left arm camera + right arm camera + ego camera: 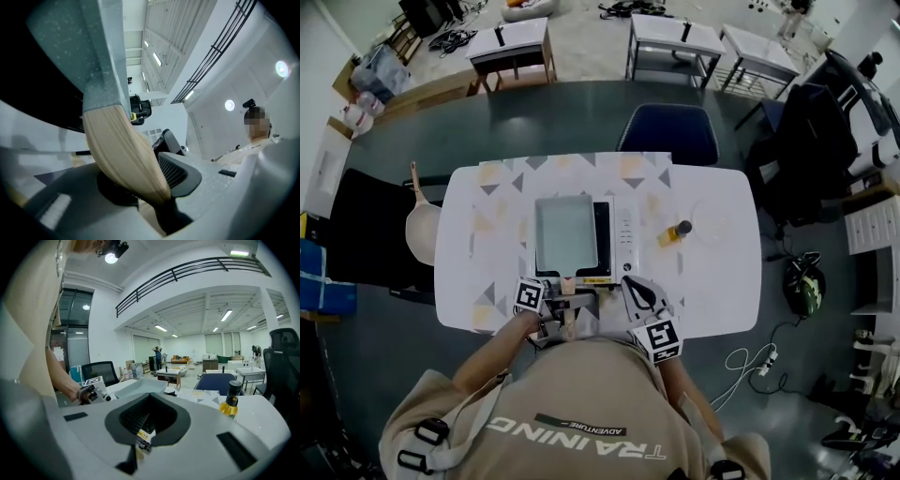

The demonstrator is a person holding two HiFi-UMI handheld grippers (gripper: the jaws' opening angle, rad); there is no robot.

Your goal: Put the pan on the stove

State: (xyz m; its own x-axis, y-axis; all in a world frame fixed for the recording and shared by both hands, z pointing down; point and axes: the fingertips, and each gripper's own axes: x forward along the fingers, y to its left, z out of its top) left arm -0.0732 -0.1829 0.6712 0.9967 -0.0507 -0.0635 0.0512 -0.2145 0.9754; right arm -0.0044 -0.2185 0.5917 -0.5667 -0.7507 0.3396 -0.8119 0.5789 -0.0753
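Right now my left gripper (555, 314) has its fingers (180, 176) closed on the pale wooden handle (122, 150) of the pan (565, 232). The handle runs up between them from the dark pads, and the grey body of the pan rises beyond the fingertips, filling the upper left of the left gripper view. From the head view, the rectangular pan lies over the left part of the stove (623, 234), its handle pointing back toward me at the near edge of the table (722, 272). I cannot tell whether its base touches the stove.

My right gripper (639, 292) is just beside the stove's near right corner, apart from the pan. Its fingers (211, 446) are drawn together with only a thin slit between them, and they hold nothing. A small bottle (676, 232) of yellow liquid stands on the table to the right of the stove.
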